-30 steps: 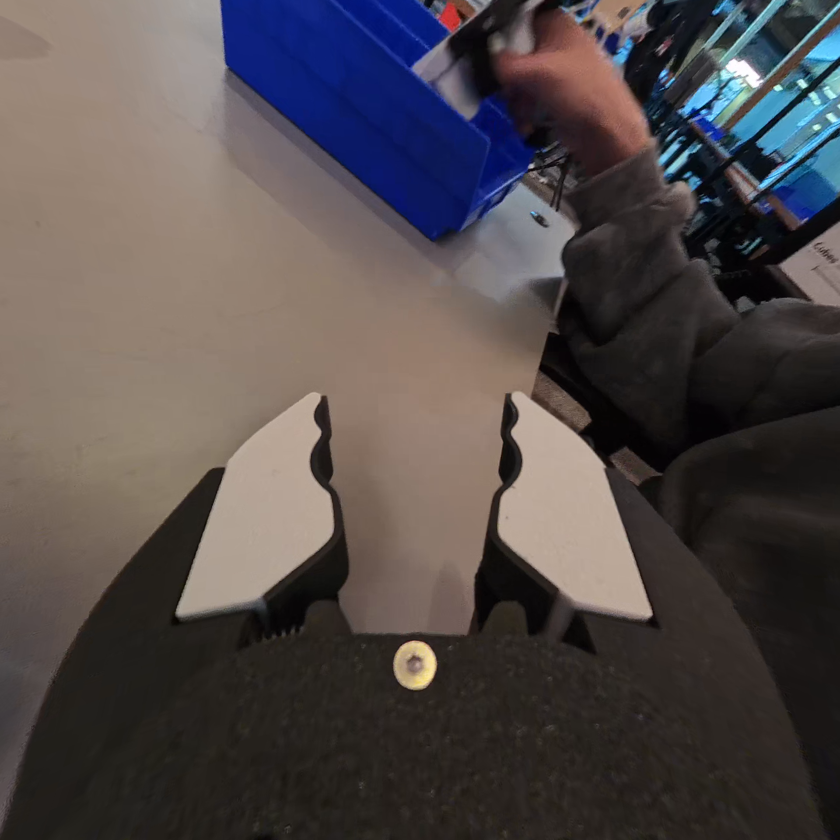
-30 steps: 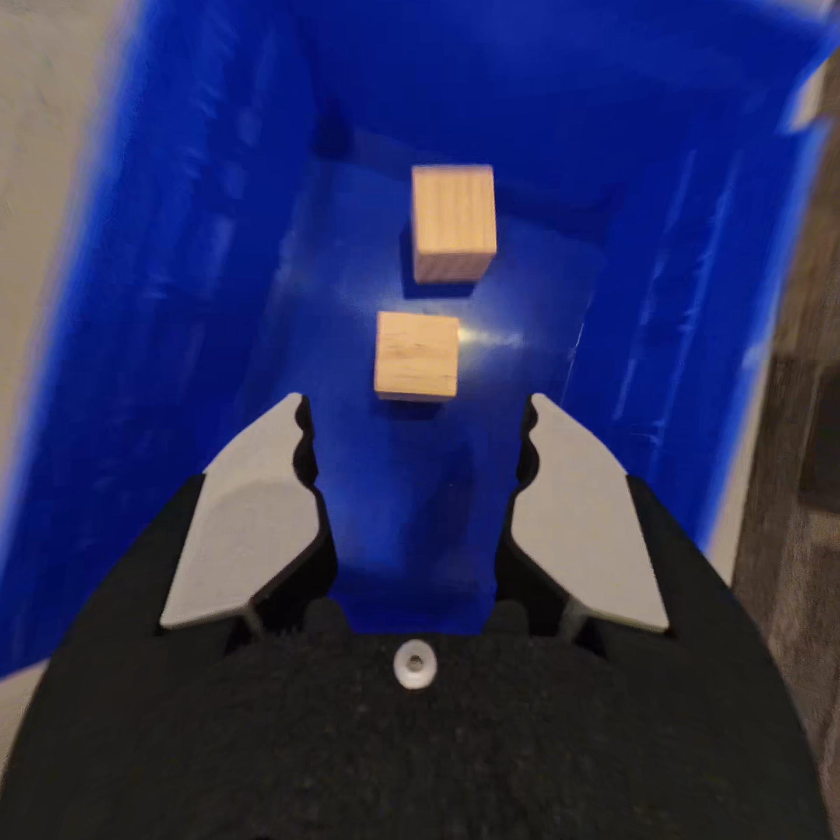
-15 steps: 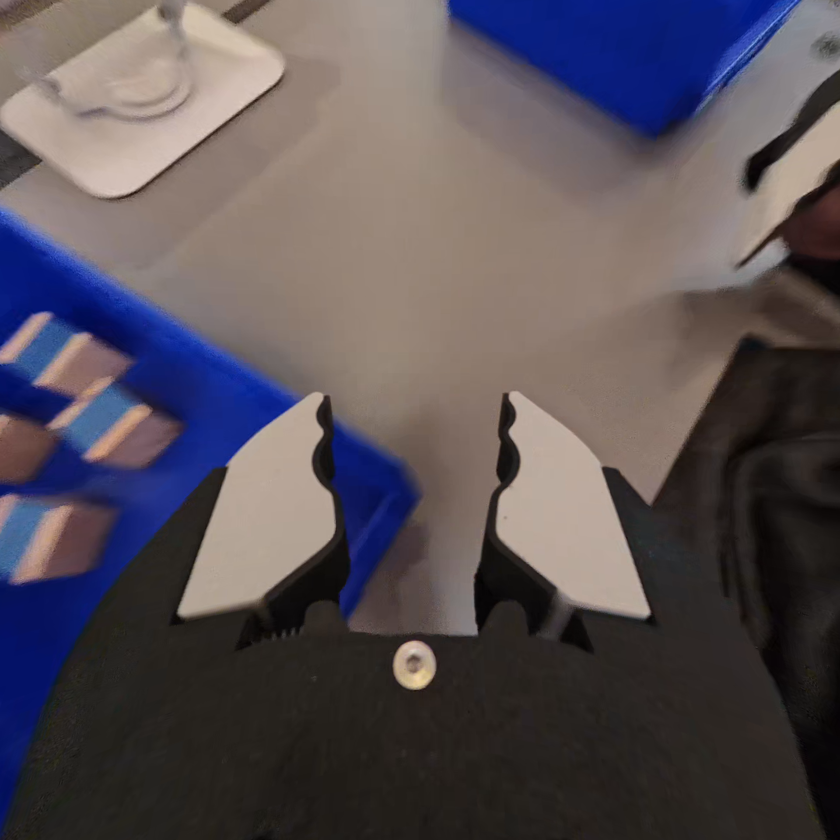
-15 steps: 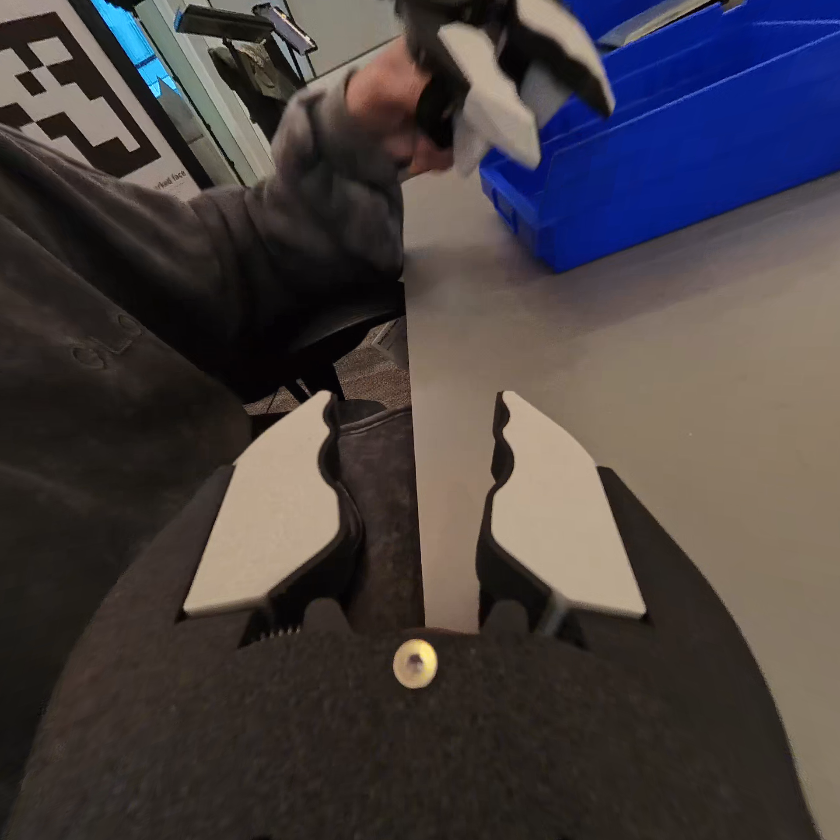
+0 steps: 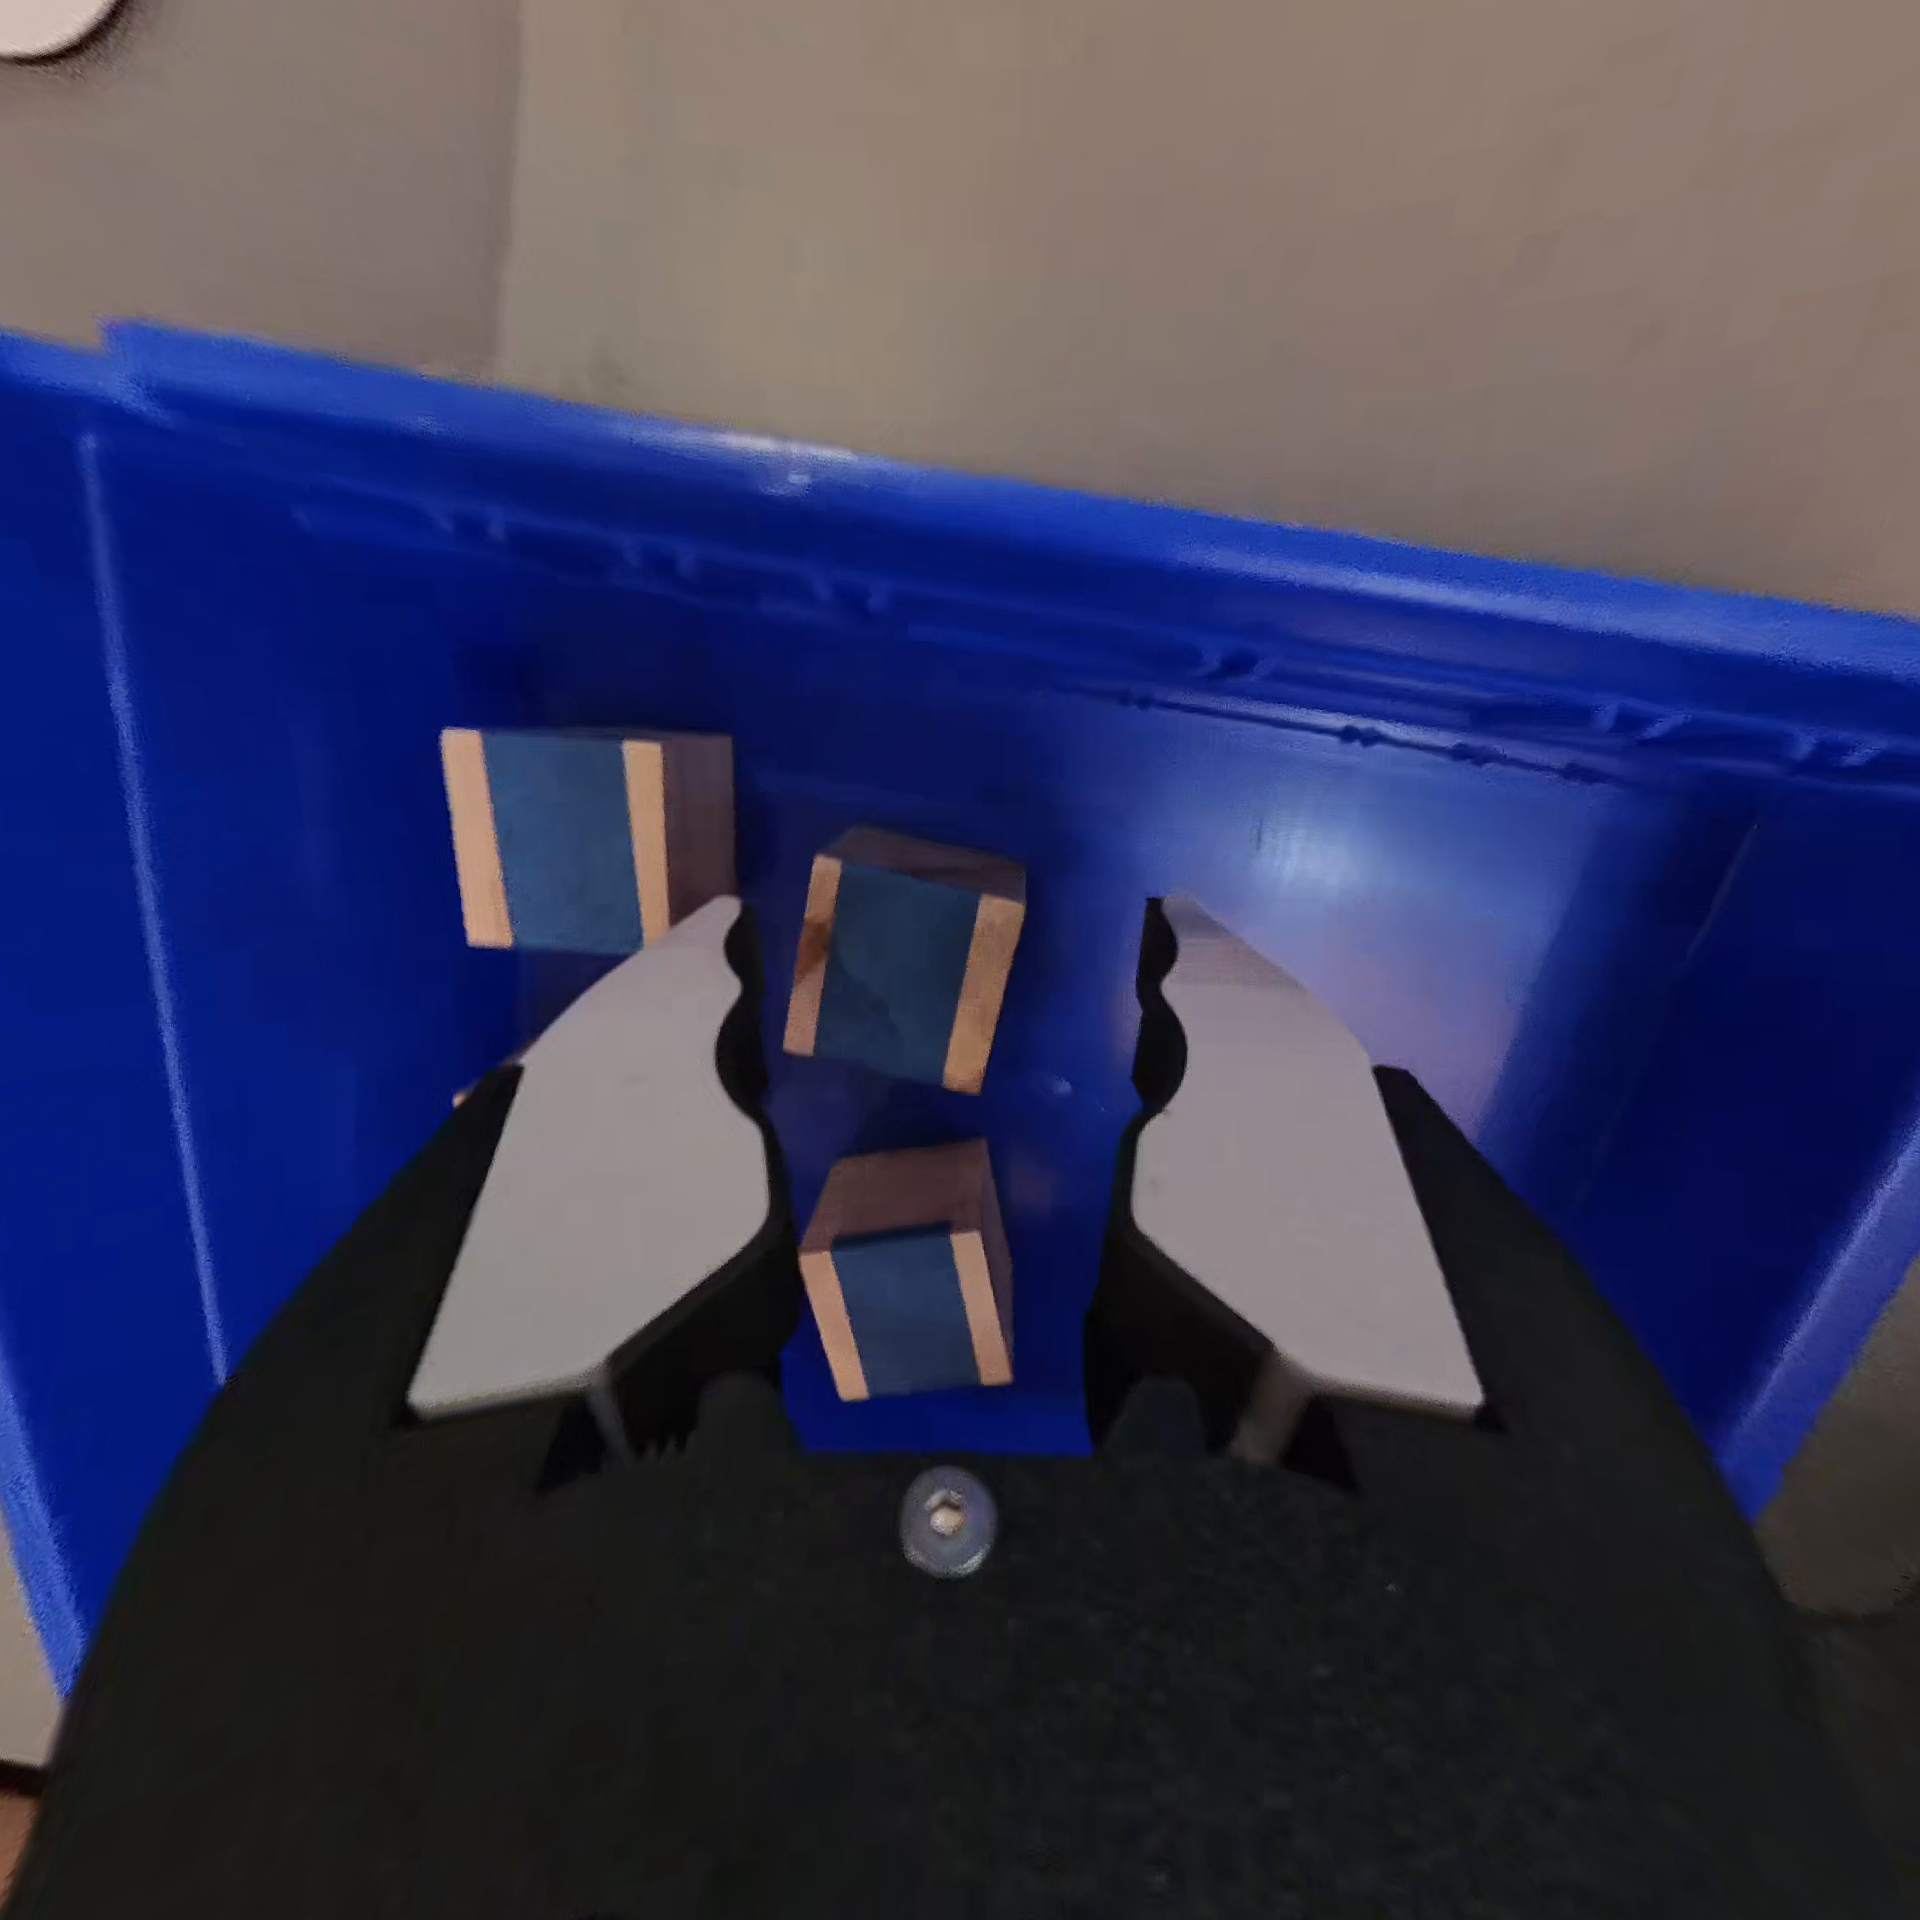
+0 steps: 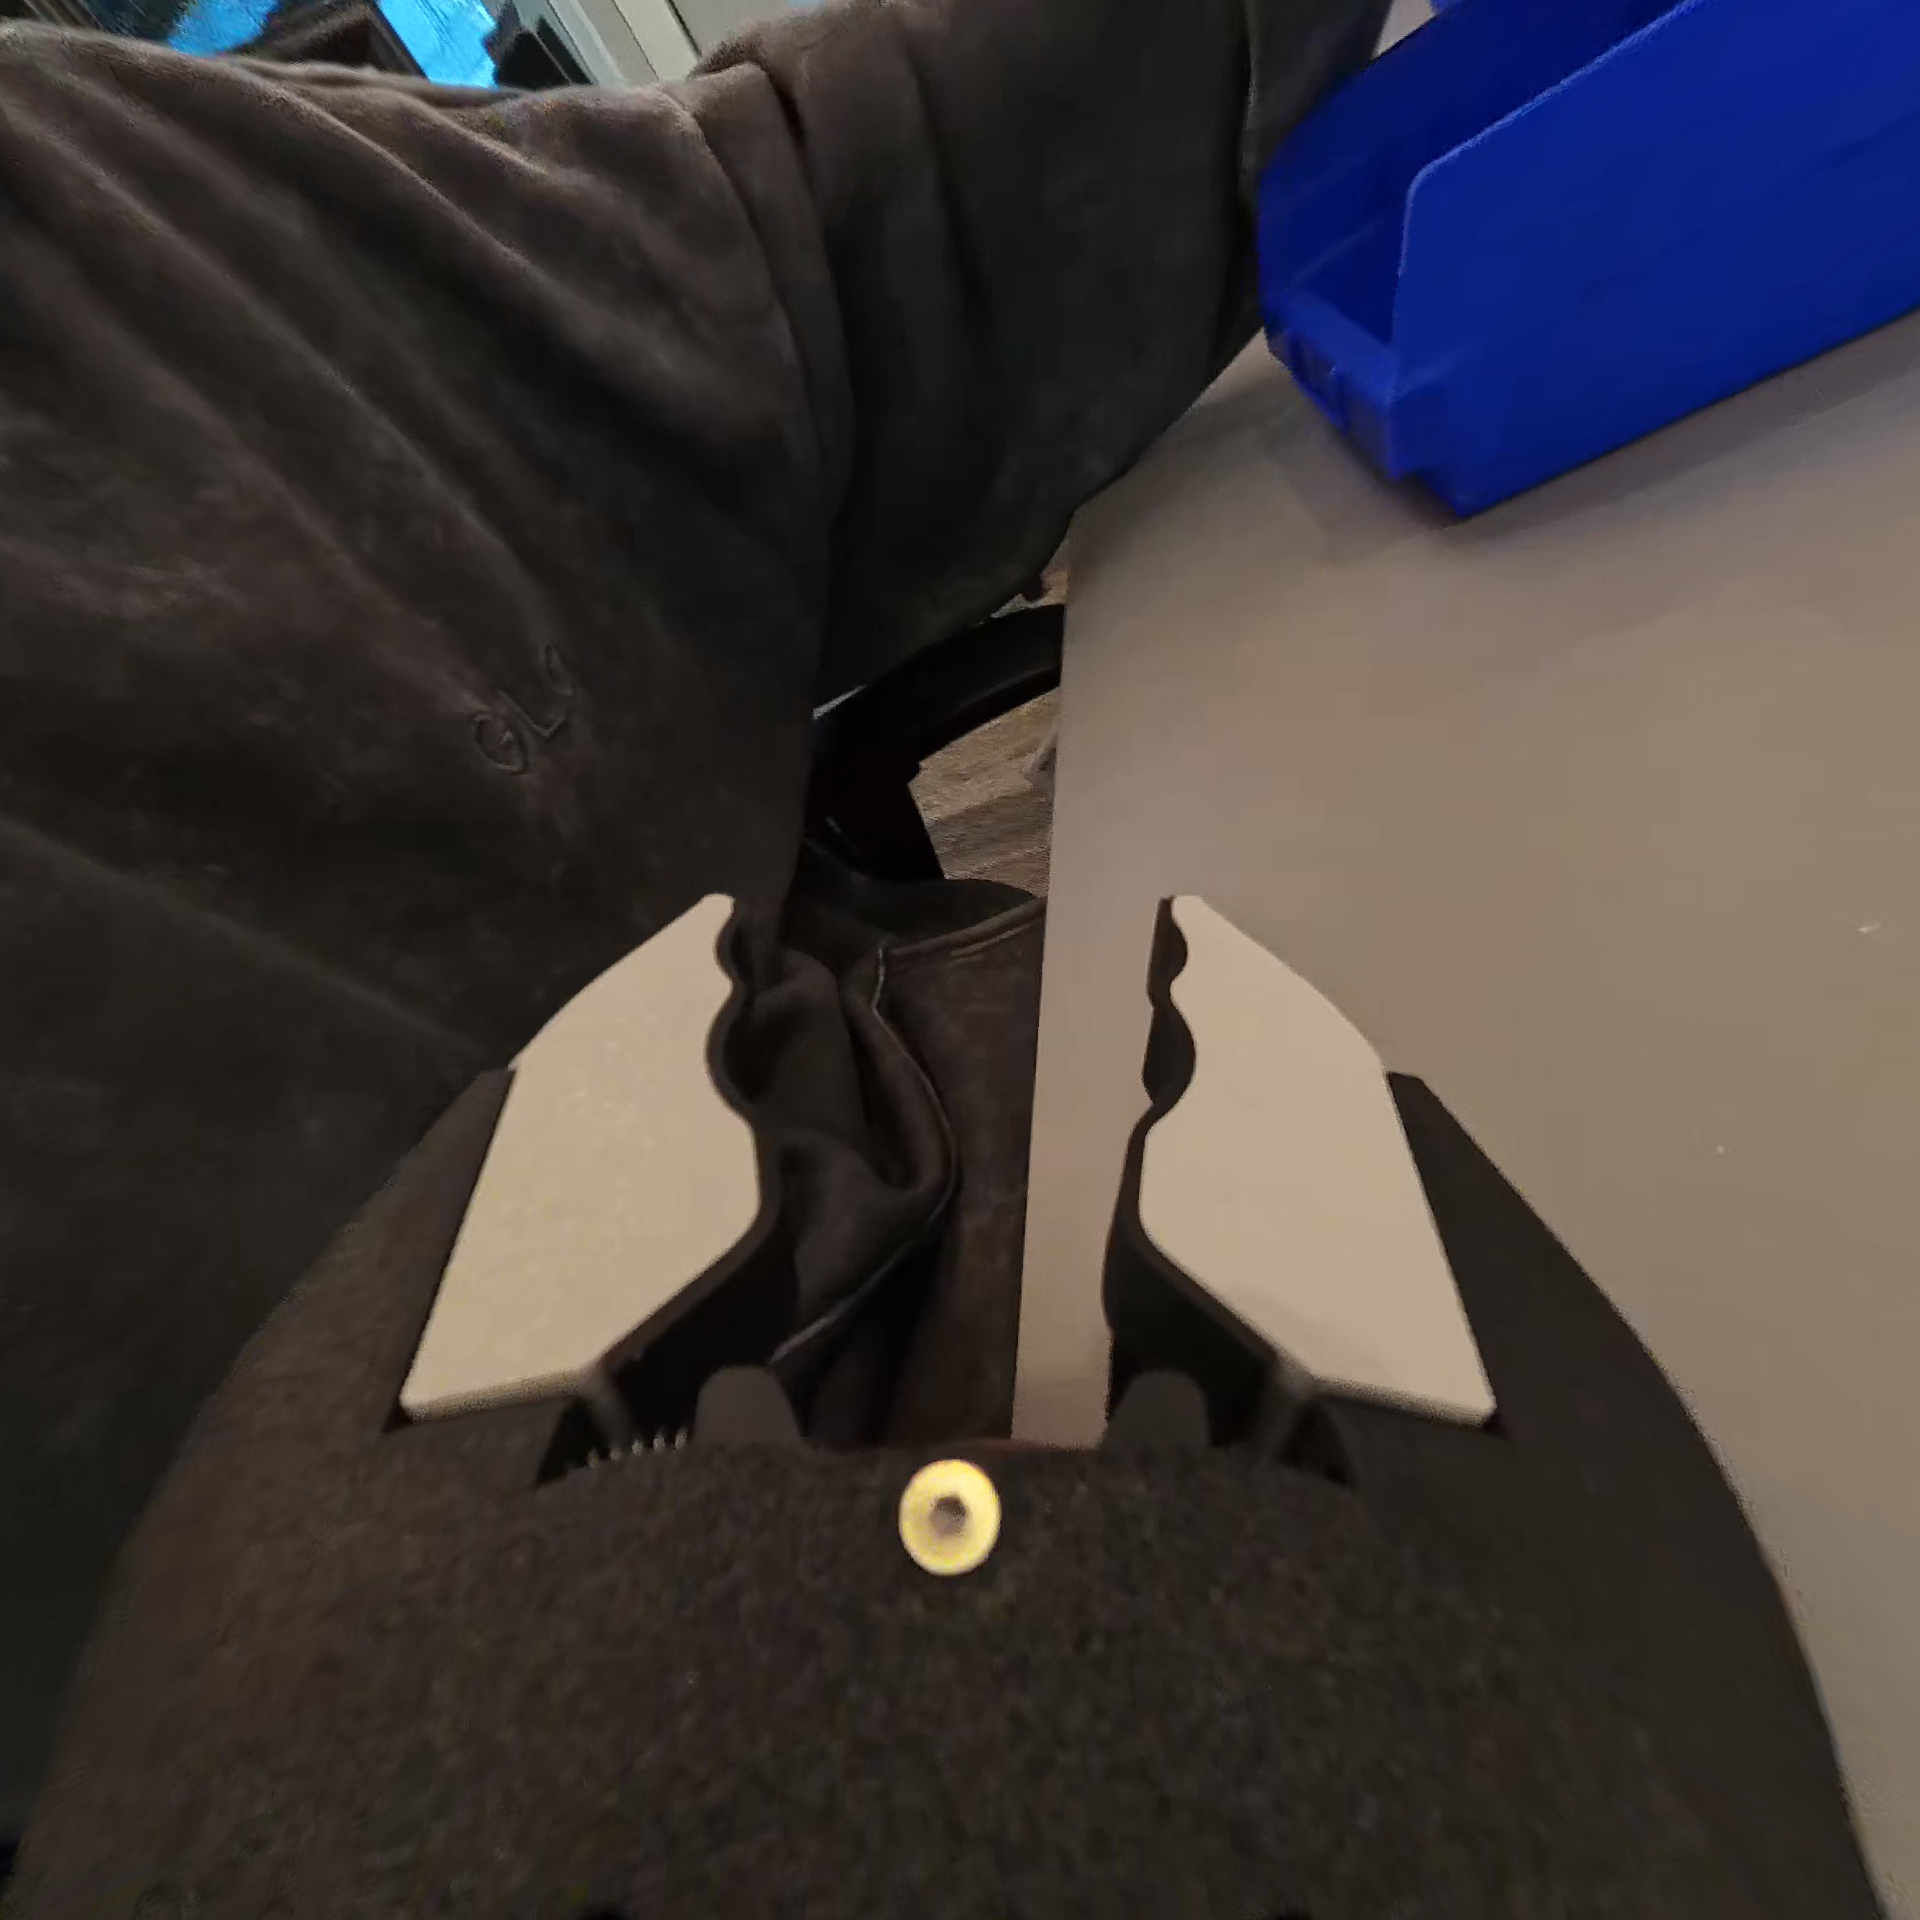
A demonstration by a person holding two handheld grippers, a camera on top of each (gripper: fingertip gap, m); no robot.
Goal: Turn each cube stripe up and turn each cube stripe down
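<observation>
The left claw (image 5: pixel 943 914) hangs over a blue bin (image 5: pixel 1195 665) on a grey bench (image 5: pixel 1143 260), its two grey fingers (image 5: pixel 623 1153) spread wide with nothing between the pads. Three wooden cubes lie on the bin's floor, each with a blue stripe facing up between two pale wooden edges. The far-left cube (image 5: pixel 566 840) sits toward the bin's left side, just beyond the tip of the left finger. The middle cube (image 5: pixel 902 971), turned slightly askew, appears between the fingertips in the left wrist view, nearer the left finger than the right. The nearest cube (image 5: pixel 906 1299) shows low in the gap between the fingers, close to the claw's black body. None of the three cubes touches another, and the view, slightly blurred, does not show either finger touching a cube. A rounded white object (image 5: pixel 42 21) shows only at the top left corner of the bench.

The right claw (image 6: pixel 948 914) is well away from the cubes, likewise wide open and holding nothing. It points across the near edge of the bench (image 6: pixel 1507 935) toward a person in a dark grey sweatshirt (image 6: pixel 416 468), whose sleeve reaches toward the upper right. A blue bin (image 6: pixel 1610 260) stands on the bench at the upper right of the right wrist view; what it holds cannot be seen from there. Below the sleeve, a dark chair part (image 6: pixel 914 727) and a patch of floor show beyond the bench edge.
</observation>
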